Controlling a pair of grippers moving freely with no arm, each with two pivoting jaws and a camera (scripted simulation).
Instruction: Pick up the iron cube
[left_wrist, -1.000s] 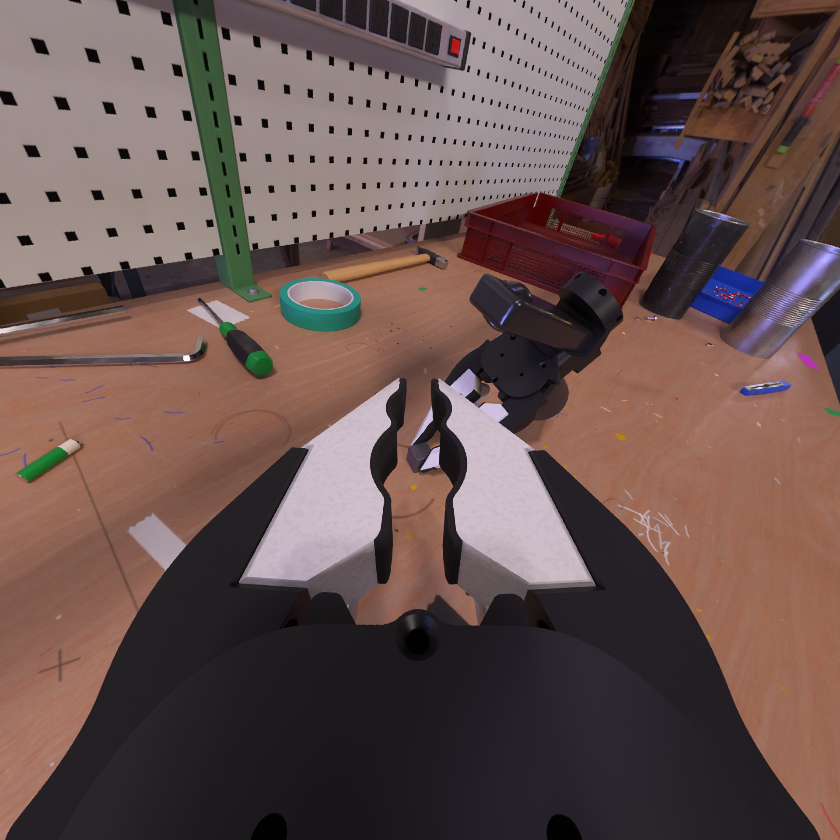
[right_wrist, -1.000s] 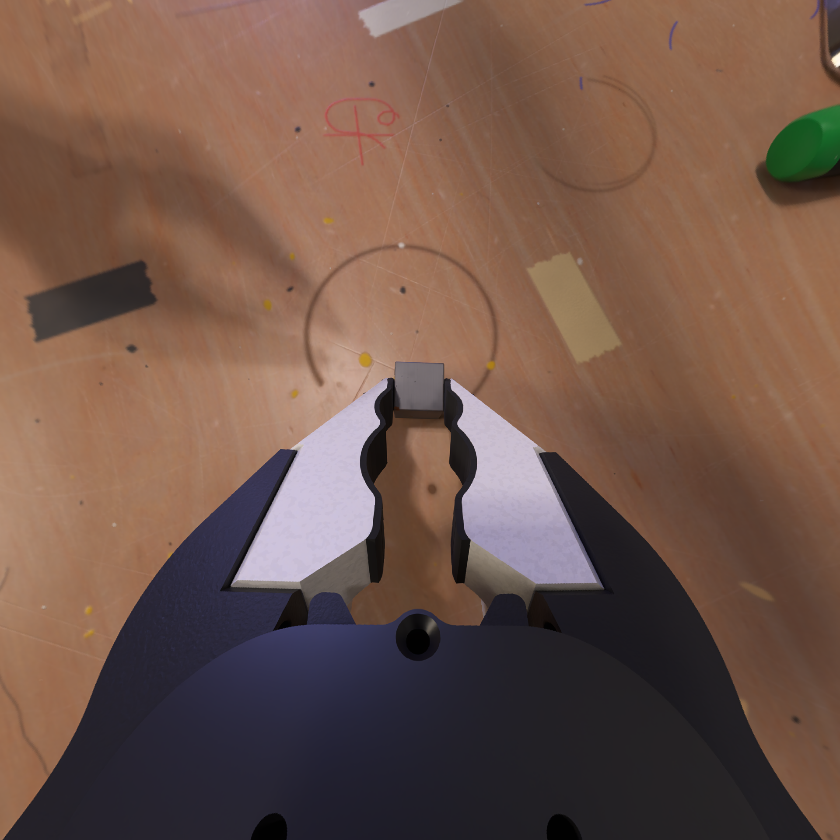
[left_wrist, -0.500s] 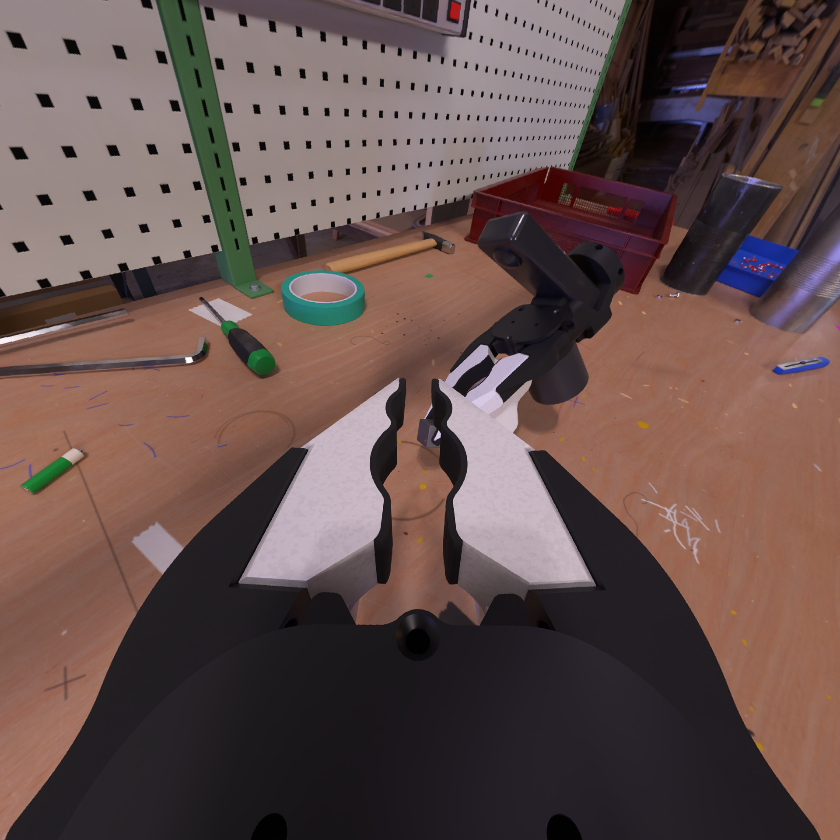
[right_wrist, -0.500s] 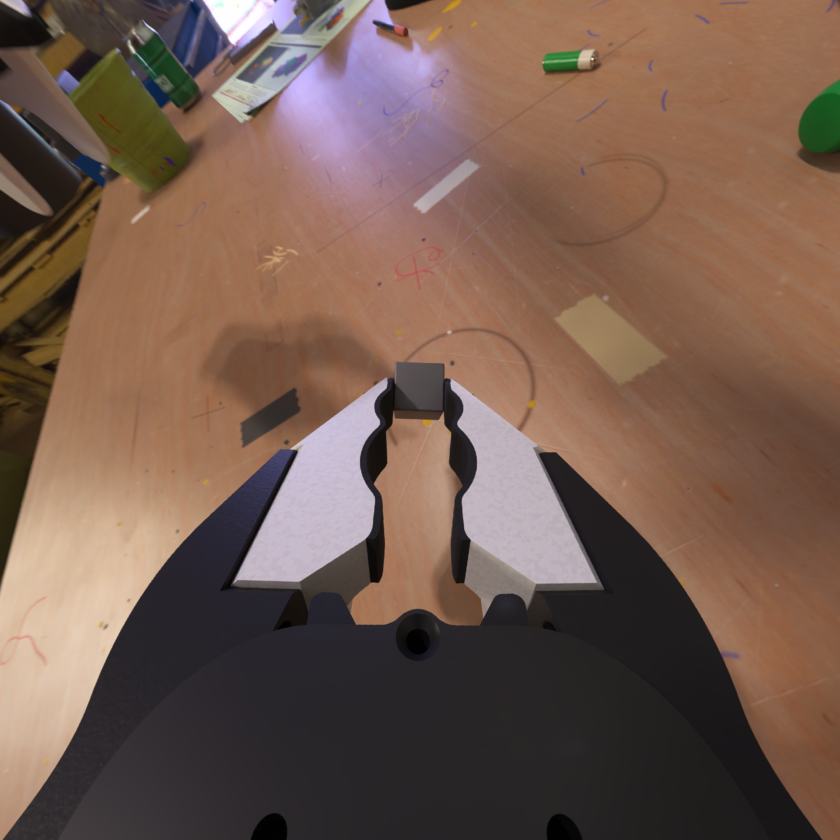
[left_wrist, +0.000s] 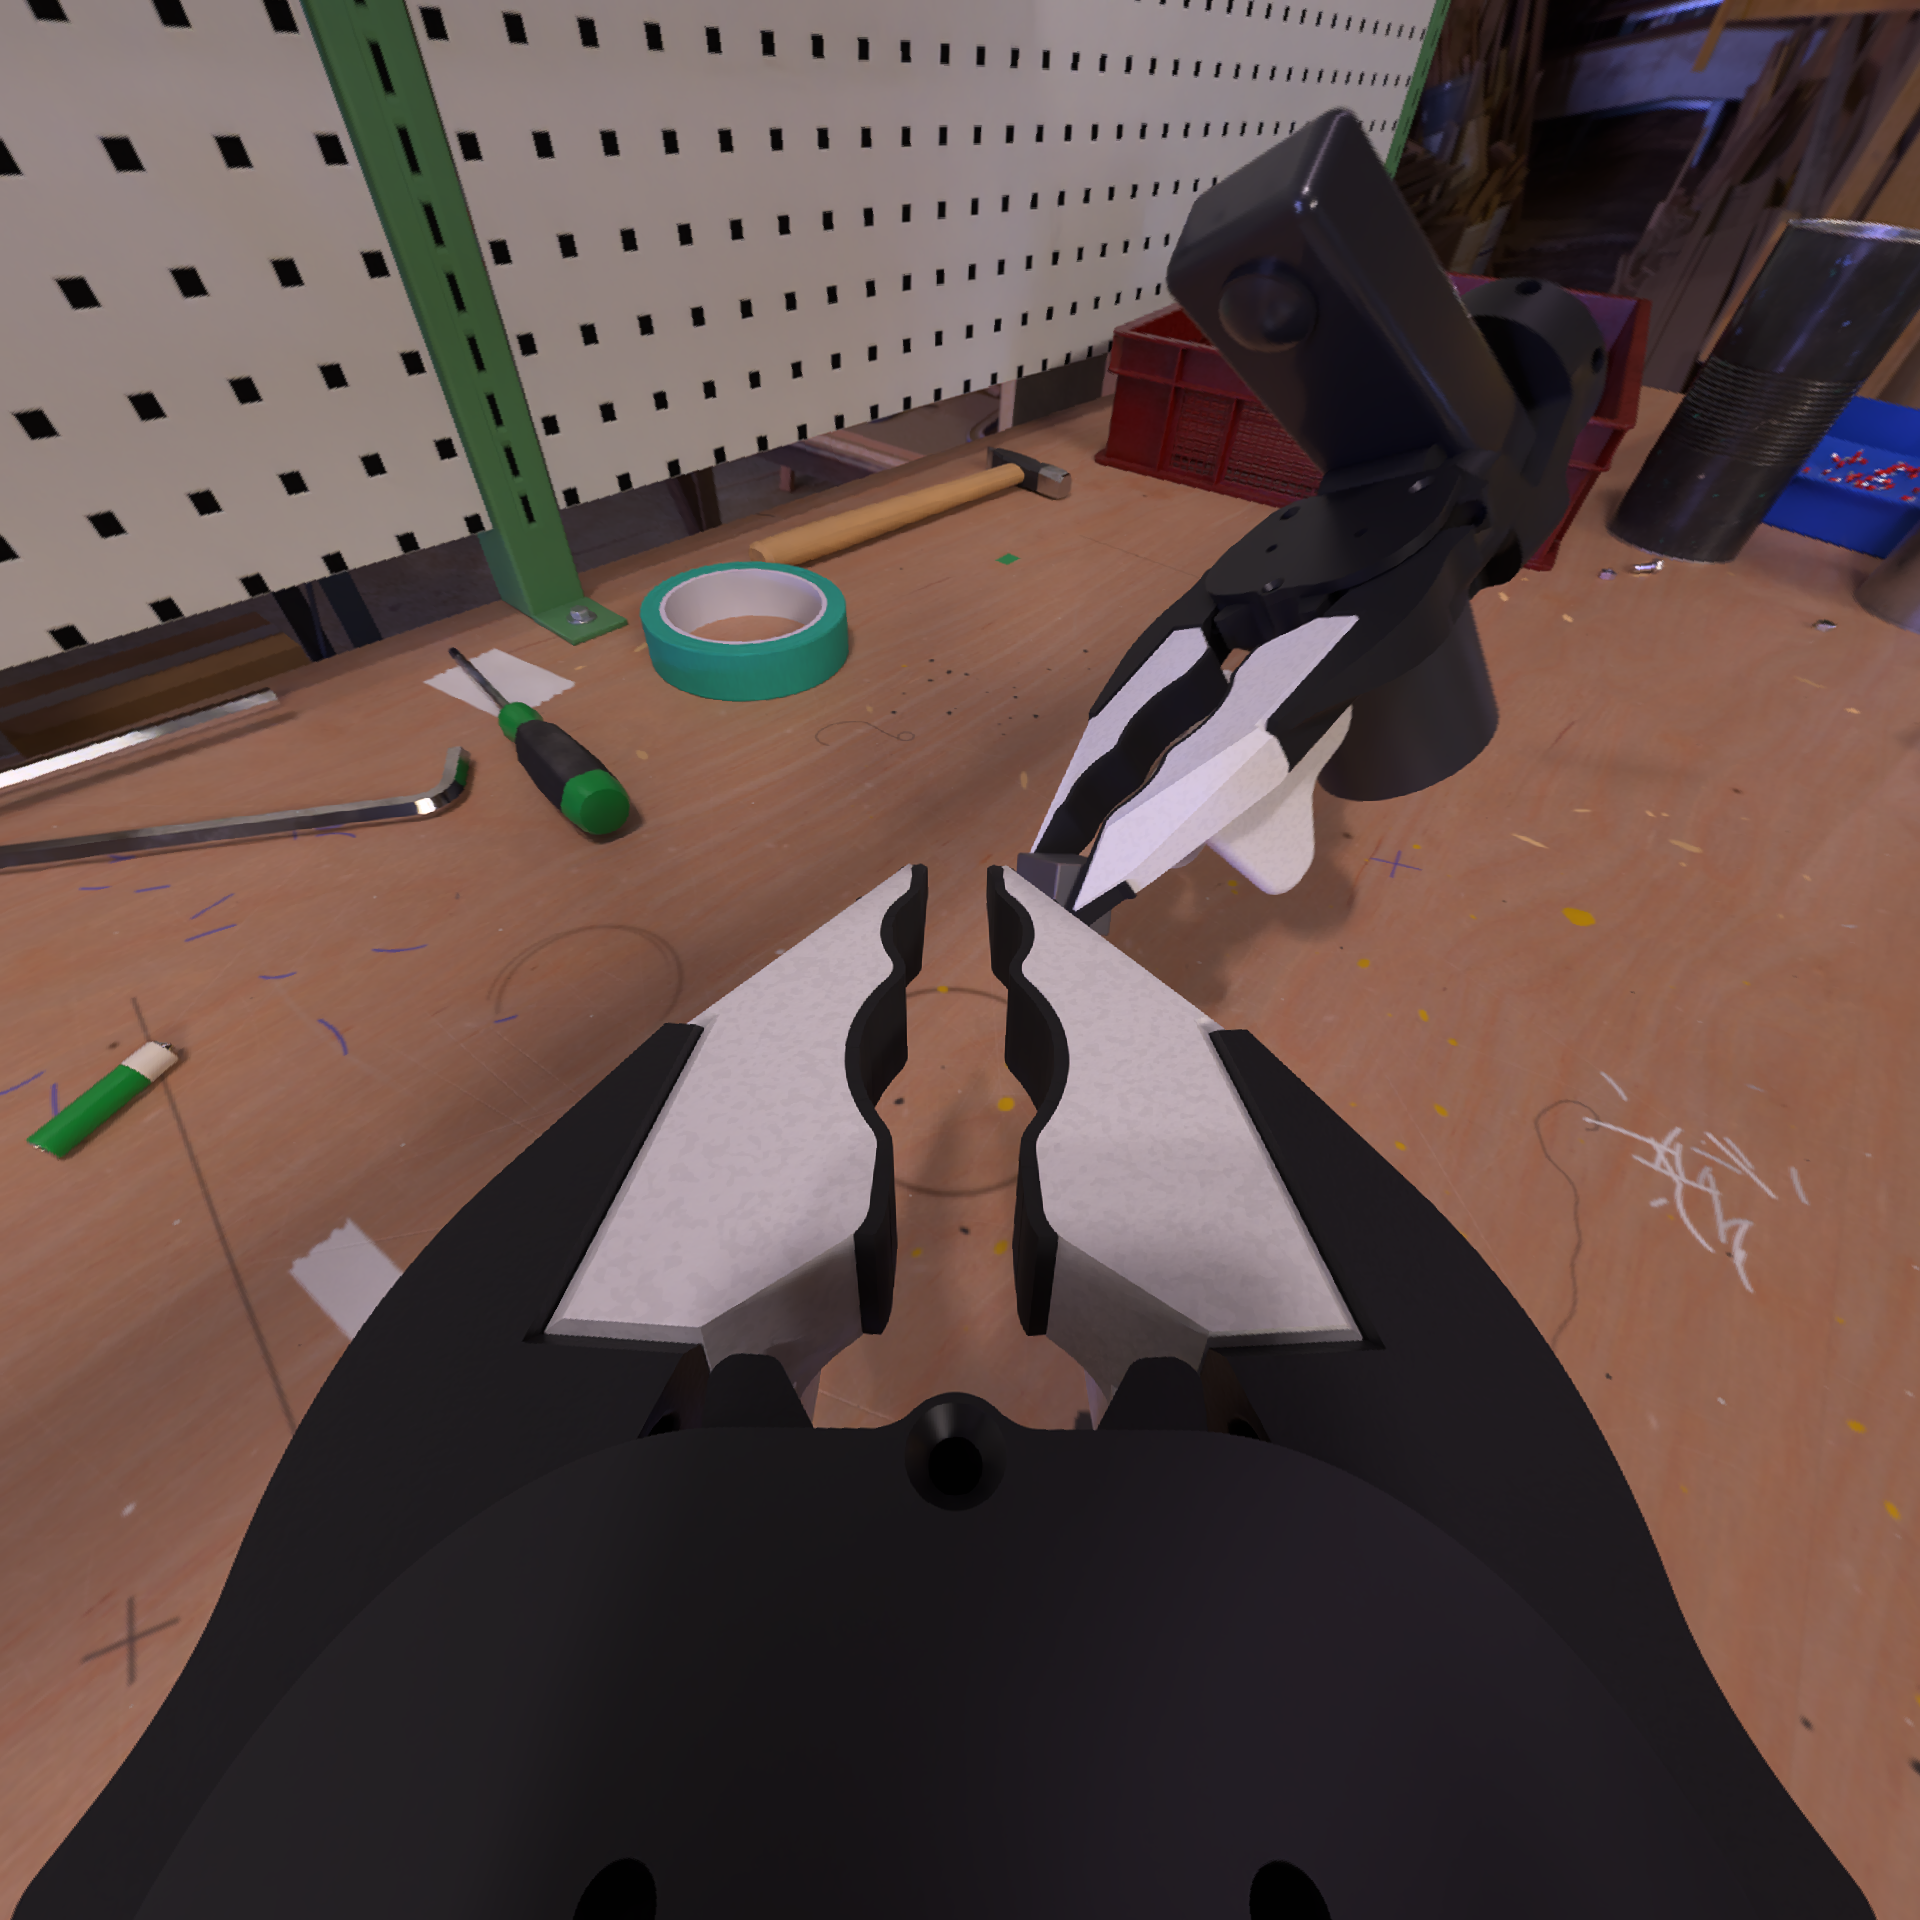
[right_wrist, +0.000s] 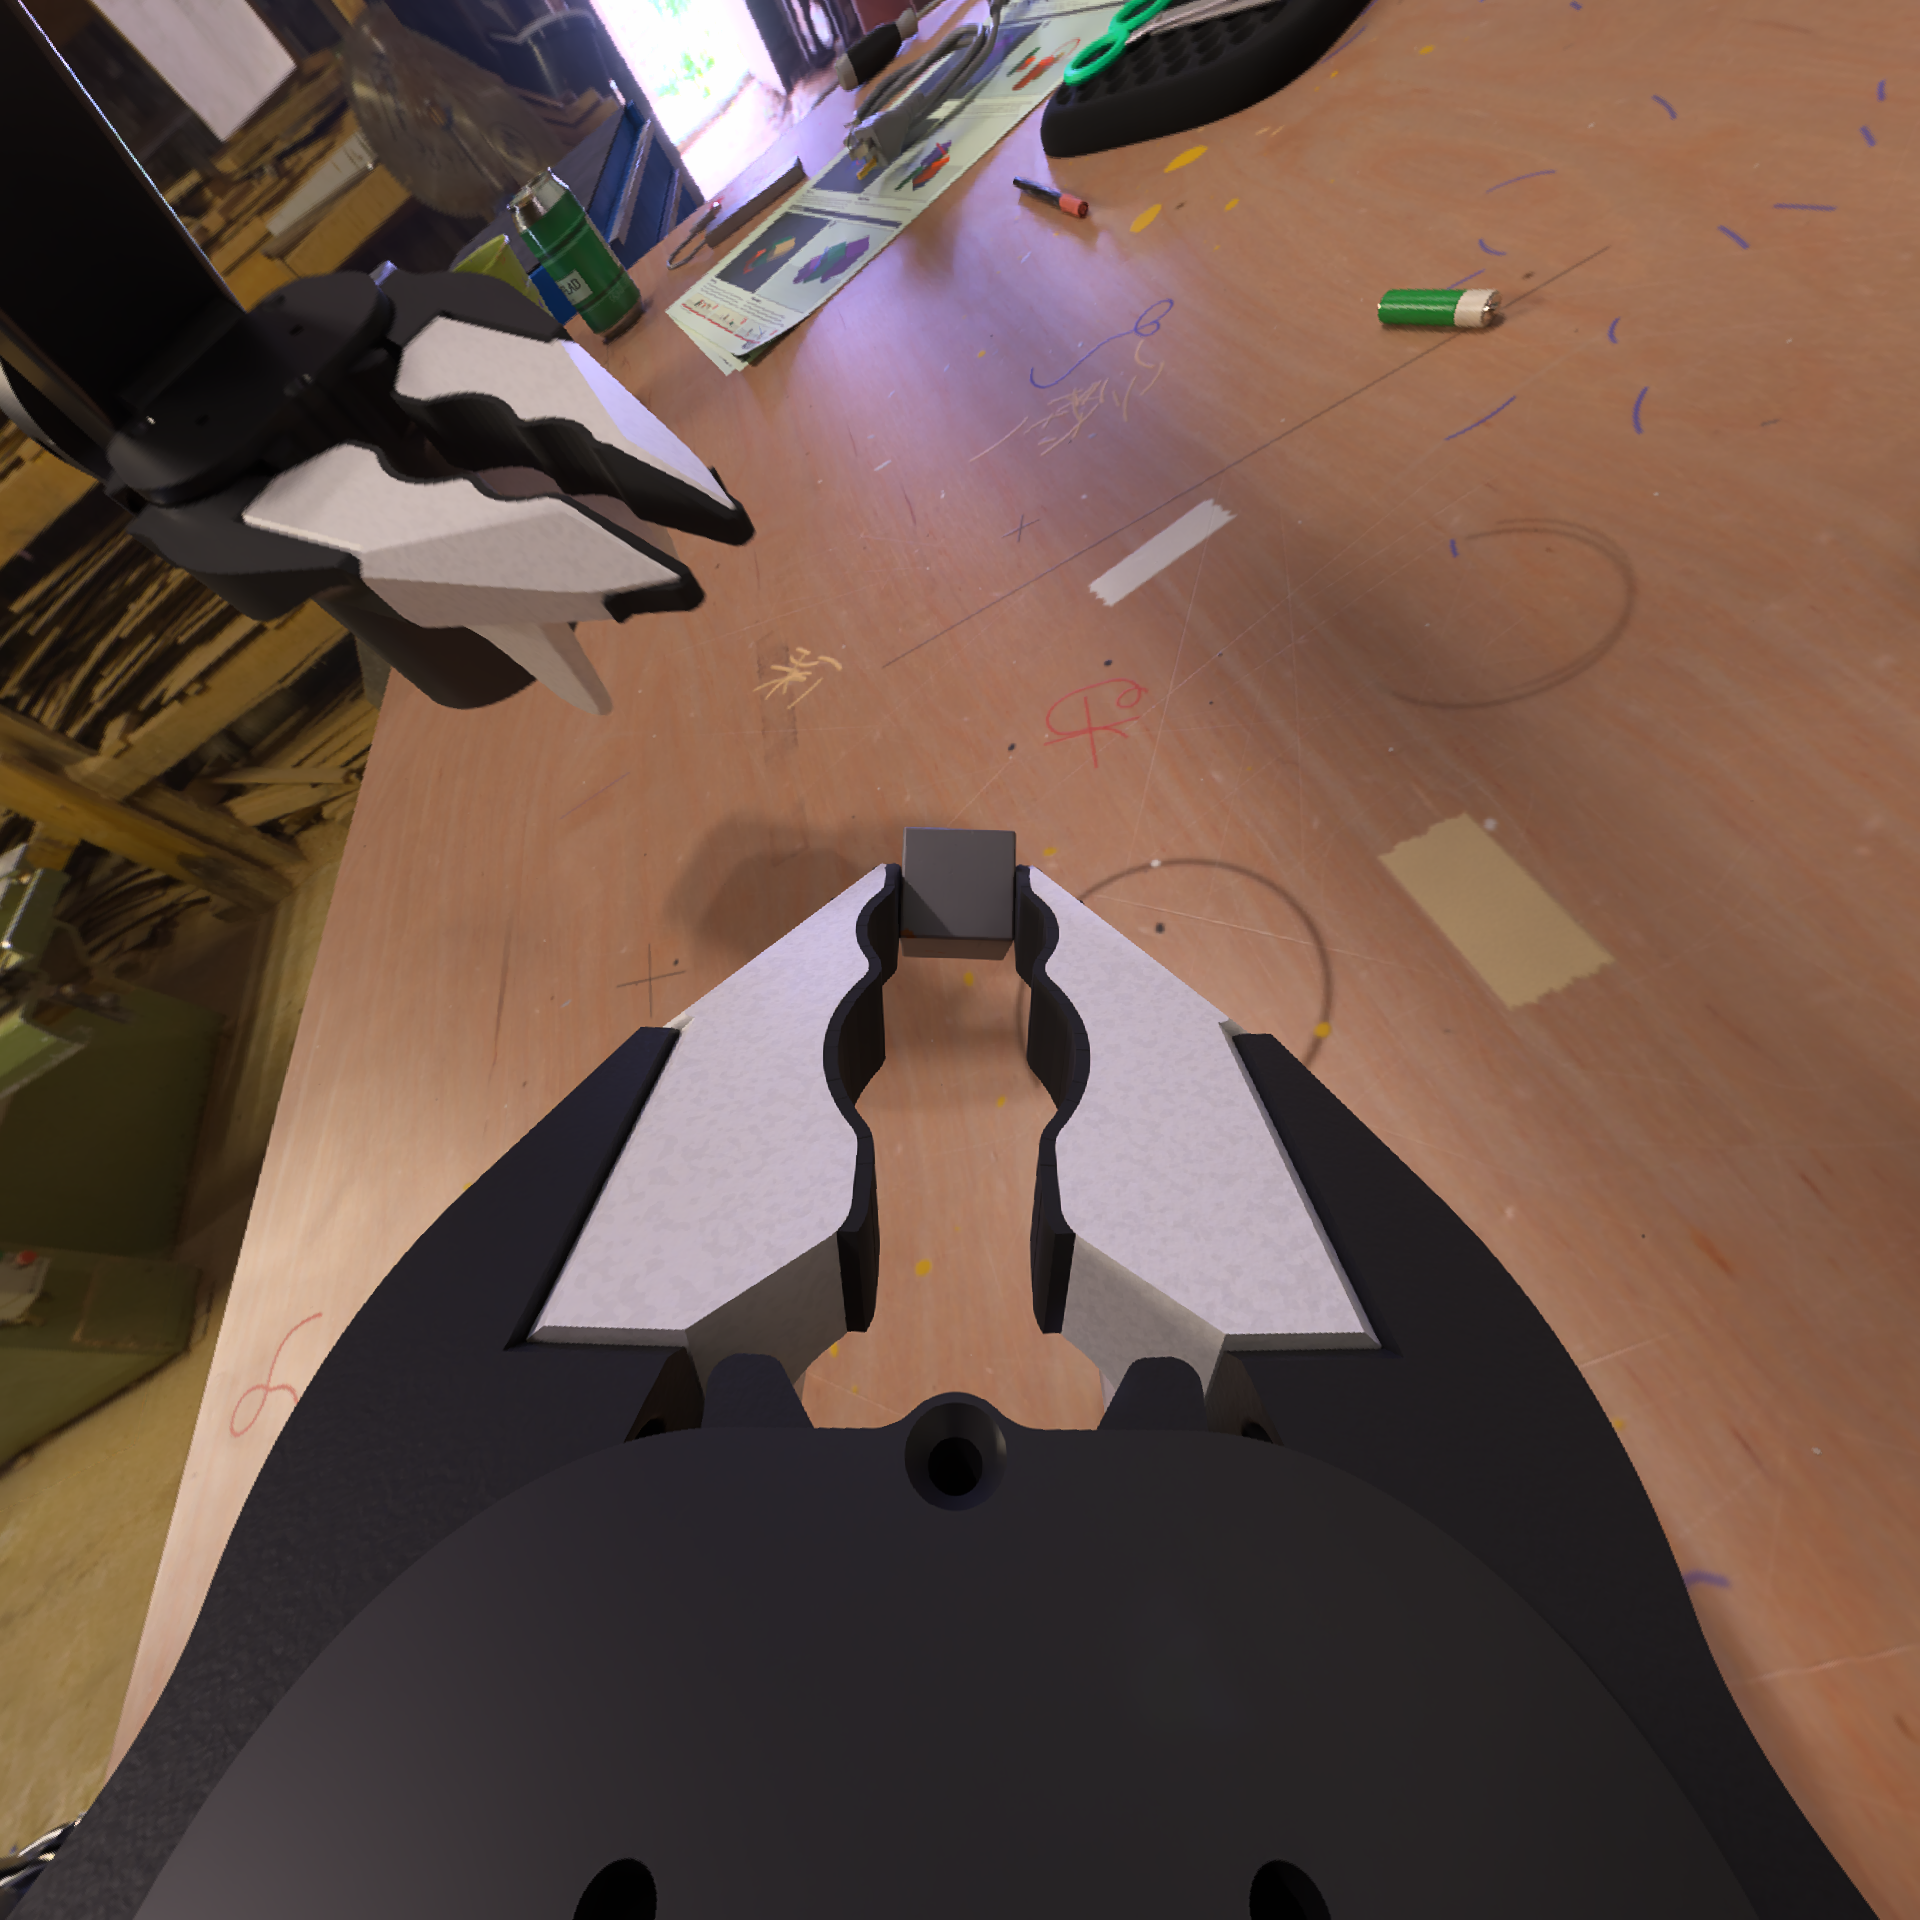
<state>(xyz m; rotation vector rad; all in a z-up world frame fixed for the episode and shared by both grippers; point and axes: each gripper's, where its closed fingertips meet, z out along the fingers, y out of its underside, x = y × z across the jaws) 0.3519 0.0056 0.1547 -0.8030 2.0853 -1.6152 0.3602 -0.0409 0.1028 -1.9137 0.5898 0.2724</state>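
Note:
The iron cube (right_wrist: 957, 891) is small and dark grey. My right gripper (right_wrist: 956, 883) is shut on it at the fingertips and holds it above the wooden bench; the cube's shadow lies on the wood to the left. In the left wrist view the right gripper (left_wrist: 1072, 883) slants down from the upper right, with the cube (left_wrist: 1047, 869) just showing at its tips. My left gripper (left_wrist: 954, 885) hovers over the bench with its jaws nearly together and nothing between them. Its tips are right beside the cube. It also shows in the right wrist view (right_wrist: 717, 561), upper left.
A teal tape roll (left_wrist: 744, 629), a green-handled screwdriver (left_wrist: 561, 764), a hex key (left_wrist: 260, 821), a hammer (left_wrist: 914, 509) and a red crate (left_wrist: 1184, 416) lie along the pegboard. Metal cylinder (left_wrist: 1766, 395) at right. Green lighter (right_wrist: 1439, 309), green can (right_wrist: 577, 255). Bench edge (right_wrist: 312, 935) at left.
My right gripper has risen and tilted up from pointing straight down, taking the cube off the bench. My left gripper has stayed nearly together and shifted only slightly.

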